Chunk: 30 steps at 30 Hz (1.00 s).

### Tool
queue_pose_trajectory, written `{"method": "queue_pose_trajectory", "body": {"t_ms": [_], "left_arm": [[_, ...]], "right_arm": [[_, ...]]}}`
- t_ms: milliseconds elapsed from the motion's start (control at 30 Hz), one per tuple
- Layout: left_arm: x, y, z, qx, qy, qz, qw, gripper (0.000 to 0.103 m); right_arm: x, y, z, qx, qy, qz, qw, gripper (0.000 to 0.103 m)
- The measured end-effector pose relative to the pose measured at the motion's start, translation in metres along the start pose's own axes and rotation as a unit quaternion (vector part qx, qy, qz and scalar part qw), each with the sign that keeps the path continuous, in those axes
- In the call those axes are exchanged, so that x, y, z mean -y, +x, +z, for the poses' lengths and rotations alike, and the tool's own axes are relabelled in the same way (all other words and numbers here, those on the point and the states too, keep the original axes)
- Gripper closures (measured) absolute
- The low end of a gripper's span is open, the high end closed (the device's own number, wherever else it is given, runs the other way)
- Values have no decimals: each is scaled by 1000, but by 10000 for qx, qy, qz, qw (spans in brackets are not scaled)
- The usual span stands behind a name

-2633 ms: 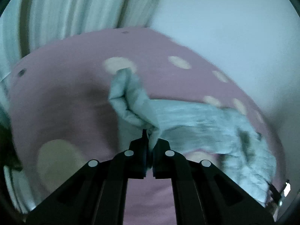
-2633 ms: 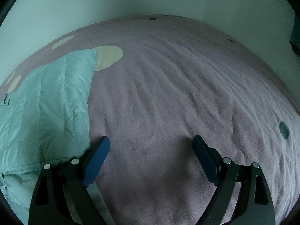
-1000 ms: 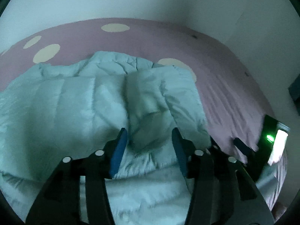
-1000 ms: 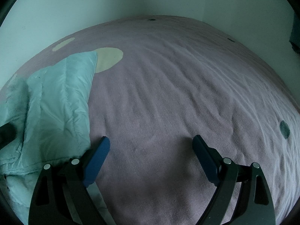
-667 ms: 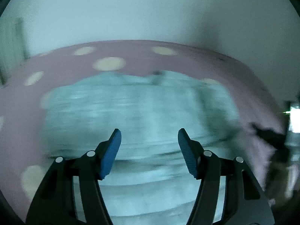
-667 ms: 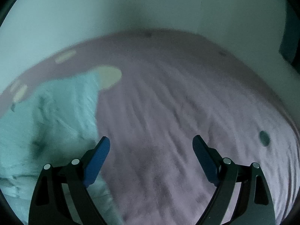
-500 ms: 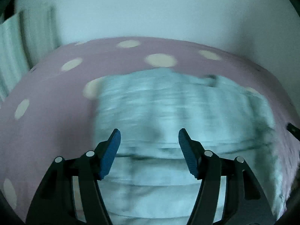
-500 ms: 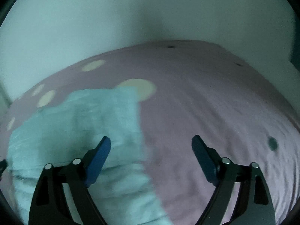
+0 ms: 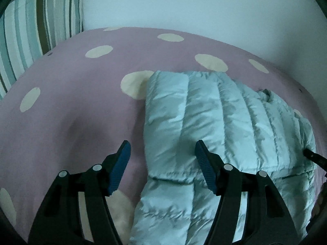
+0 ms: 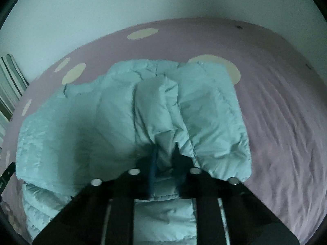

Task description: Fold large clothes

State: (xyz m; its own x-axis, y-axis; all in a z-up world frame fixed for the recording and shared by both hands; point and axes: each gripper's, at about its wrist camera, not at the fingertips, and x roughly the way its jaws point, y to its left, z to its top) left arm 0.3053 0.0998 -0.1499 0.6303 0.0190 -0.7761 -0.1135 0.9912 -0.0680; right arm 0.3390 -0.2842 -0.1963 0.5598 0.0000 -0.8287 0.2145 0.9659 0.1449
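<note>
Right gripper (image 10: 163,163) clamped on jacket (image 10: 143,110)
Jacket lies on bed (image 9: 81,102) (dotted purple sheet); right jaws just closed on its near edge. Left gripper (image 9: 161,157) jaws apart, straddling jacket's left edge, not pressing it.

a mauve bedspread (image 9: 81,94) with cream dots, a striped pillow (image 9: 30,26), a pale wall (image 9: 184,6).

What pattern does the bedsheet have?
Mauve bedsheet with cream polka dots, clearest in the left wrist view.
</note>
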Motion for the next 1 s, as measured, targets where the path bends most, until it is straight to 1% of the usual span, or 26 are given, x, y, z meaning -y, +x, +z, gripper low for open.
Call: {"method": "queue_pose_trajectory", "body": {"t_ms": [67,133,200,267,333,400,467,600,700,800,833,867,900,933,967,1000], "left_arm": [[5,5,3,-2,54,-81,10000,37],[12,13,3,-40,166,-62,9998,37],[20,29,1,-159,337,109,9992,37],[23,44,-2,-338,401,223,9984,36],[22,55,-4,-461,337,228,9981,35],[20,61,-6,-510,288,231,9980,30],[20,68,-9,-549,332,227,9977,28],[20,71,-12,-506,409,267,9975,26],[21,68,-12,-474,430,275,9976,26],[19,58,-14,-480,411,304,9975,26],[18,53,-14,-458,406,338,9976,26],[17,43,-13,-384,397,387,9977,27],[17,35,-12,-298,381,396,9980,27],[17,26,-10,-185,358,374,9985,27],[17,18,-8,-67,330,327,9989,27],[21,11,-3,61,296,251,9992,27]], "right_arm": [[5,-10,0,199,3,-144,9997,93],[11,-12,-3,237,7,-292,9993,93],[18,-2,-4,91,25,-321,9994,93],[24,9,-6,-30,62,-334,9994,93],[26,15,-7,-95,19,-349,9993,93],[25,24,-11,-174,-71,-399,9990,93],[24,29,-12,-187,-107,-417,9989,94],[24,28,-14,-140,-83,-411,9990,94],[28,24,-16,-93,-51,-362,9993,93],[26,17,-19,-14,-176,-420,9990,90],[26,13,-20,0,-240,-465,9986,88],[26,4,-21,47,-267,-535,9982,81],[25,-4,-20,123,-247,-596,9978,77],[26,-13,-20,251,-218,-639,9974,68],[24,-26,-19,477,-199,-648,9966,62],[22,-33,-18,617,-204,-641,9958,62]]}}
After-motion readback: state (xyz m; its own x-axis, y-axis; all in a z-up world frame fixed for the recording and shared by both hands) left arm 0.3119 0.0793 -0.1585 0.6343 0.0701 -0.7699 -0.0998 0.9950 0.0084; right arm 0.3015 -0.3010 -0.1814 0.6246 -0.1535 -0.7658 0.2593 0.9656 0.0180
